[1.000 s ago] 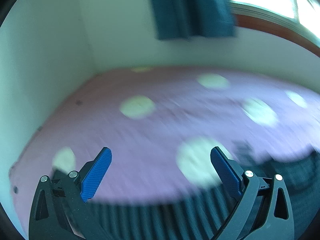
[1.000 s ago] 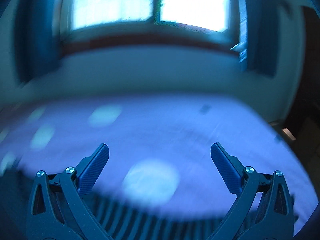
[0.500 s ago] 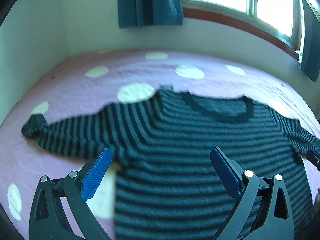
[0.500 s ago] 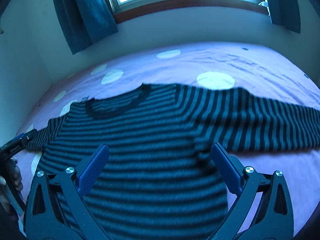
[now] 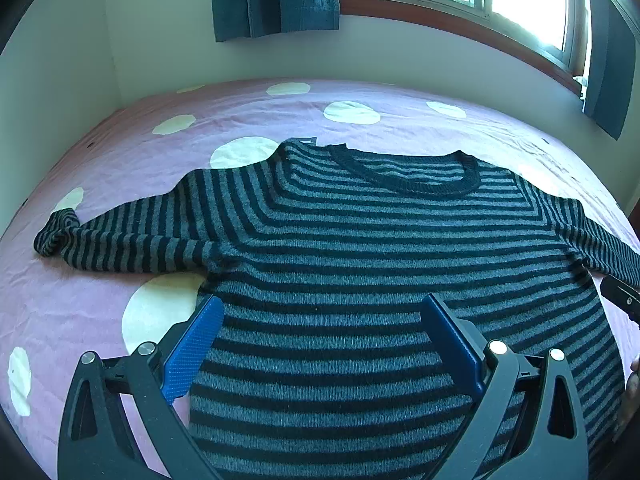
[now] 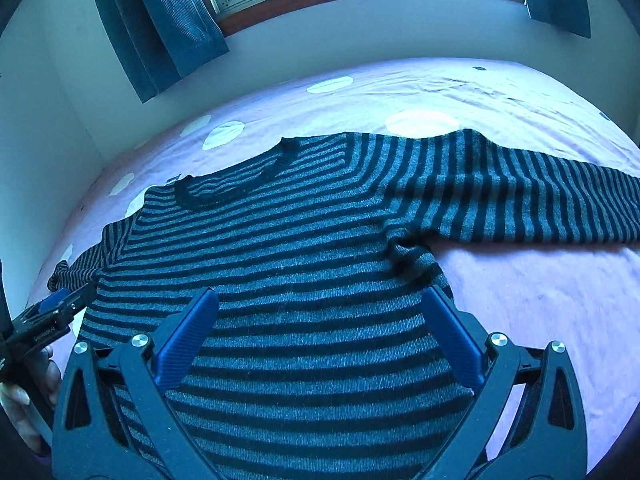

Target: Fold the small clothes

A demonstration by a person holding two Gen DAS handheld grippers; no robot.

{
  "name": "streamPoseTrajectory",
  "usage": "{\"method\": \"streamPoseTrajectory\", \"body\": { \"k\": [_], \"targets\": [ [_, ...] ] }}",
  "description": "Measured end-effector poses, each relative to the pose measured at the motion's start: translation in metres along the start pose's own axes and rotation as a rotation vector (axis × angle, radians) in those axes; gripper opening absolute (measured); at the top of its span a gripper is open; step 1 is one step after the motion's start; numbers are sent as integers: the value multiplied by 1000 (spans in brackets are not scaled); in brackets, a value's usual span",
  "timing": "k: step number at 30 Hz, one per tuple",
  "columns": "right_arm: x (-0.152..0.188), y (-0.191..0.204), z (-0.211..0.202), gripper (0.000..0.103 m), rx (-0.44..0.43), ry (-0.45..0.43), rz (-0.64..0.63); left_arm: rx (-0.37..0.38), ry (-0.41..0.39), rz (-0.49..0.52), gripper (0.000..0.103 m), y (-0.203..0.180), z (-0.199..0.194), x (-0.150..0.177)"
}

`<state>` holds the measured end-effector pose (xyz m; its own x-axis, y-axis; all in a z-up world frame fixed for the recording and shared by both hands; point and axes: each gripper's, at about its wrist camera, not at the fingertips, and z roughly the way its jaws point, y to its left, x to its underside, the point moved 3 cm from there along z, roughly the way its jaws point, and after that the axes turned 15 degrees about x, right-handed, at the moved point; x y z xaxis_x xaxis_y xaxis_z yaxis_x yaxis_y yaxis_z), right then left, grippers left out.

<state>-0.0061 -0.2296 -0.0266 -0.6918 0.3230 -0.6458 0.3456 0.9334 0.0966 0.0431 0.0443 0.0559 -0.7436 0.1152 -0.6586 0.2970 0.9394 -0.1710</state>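
Sweater (image 5: 360, 264): striped knit, spread flat and face up on the bed (image 5: 120, 168); neckline toward the window wall, hem toward the cameras.
Sleeves: both stretched sideways; left cuff (image 5: 56, 236) bunched and curled at its end; right sleeve (image 6: 520, 200) laid out straight, small pucker at its armpit.
Stage: judged pre-fold; nothing doubled over yet.
Risk one: loose knit likely to stretch or drag if pinched in one layer only; cause, shallow bite at hem or sleeve edge.
Risk two: bedsheet possibly caught together with the wool; cause, jaws pressed down too deep into the soft bed.
Risk three: crooked fold; cause, curled left cuff and armpit pucker left unsmoothed, or the two sides lifted unevenly.
Left gripper (image 5: 320, 344): jaws spread wide, released, holding nothing; poised over the lower left body of the sweater, contact with fabric not possible to tell.
Right gripper (image 6: 320, 332): jaws likewise wide apart, empty; over the lower right body, near the side seam; contact uncertain.
Spacing: grippers side by side, each partly visible at the edge of the other's view.
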Motion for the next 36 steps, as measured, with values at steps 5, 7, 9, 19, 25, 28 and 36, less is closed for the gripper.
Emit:
{"method": "streamPoseTrajectory", "body": {
  "k": [5,7,9,19,25,28,36],
  "targets": [
    [1,1,-2,101,3,0,1,-6,-12,3,98,-1,-10,1],
    [2,2,-3,101,0,1,1,-10,-17,4,98,0,-13,2],
    [2,3,-4,101,1,-1,-2,-15,-21,3,98,1,-16,2],
    [3,3,-6,101,-18,10,20,-27,-31,-1,98,3,-25,2],
    [6,5,-5,101,-18,18,15,-20,-25,-2,98,3,-25,3],
    [7,7,-3,101,-19,23,11,-21,-23,-4,98,2,-26,3],
    [10,9,0,101,-19,31,4,-24,-18,-6,98,0,-25,5]
  ]
}}
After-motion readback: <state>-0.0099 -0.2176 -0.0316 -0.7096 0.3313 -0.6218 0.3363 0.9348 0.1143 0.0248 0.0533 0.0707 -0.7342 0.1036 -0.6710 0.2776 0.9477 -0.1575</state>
